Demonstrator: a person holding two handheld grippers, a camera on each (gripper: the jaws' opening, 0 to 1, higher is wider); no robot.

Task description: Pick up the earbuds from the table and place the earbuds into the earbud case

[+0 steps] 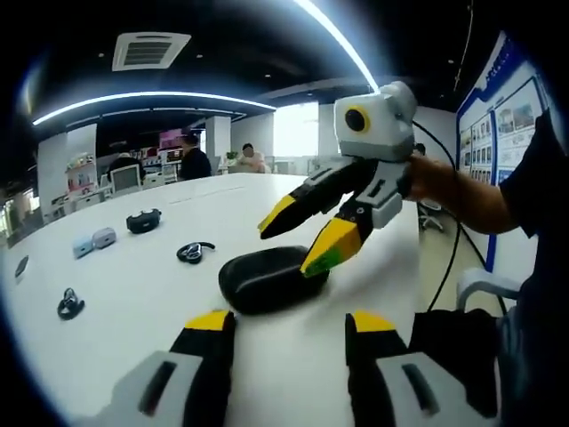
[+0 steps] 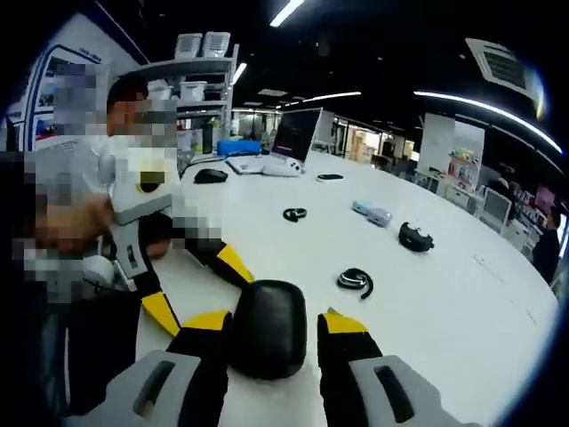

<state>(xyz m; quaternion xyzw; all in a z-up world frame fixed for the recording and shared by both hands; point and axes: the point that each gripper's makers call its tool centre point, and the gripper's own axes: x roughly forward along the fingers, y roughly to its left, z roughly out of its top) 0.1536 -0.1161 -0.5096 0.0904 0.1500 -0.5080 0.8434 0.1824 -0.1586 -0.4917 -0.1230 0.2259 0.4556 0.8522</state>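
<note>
White table (image 1: 142, 267), black earbud case (image 1: 271, 277), scattered earbuds (image 1: 194, 252), small cases (image 1: 93, 241)

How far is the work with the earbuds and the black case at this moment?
Nothing looks done: the black case is shut on the table. In hand: the right gripper straddles it, open; the left gripper, also open, faces it. Left: an earbud lies loose beyond.

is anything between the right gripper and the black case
Nothing visible: the black case lies on the table right between the open right gripper jaws. The left gripper is beside it, not blocking.
</note>
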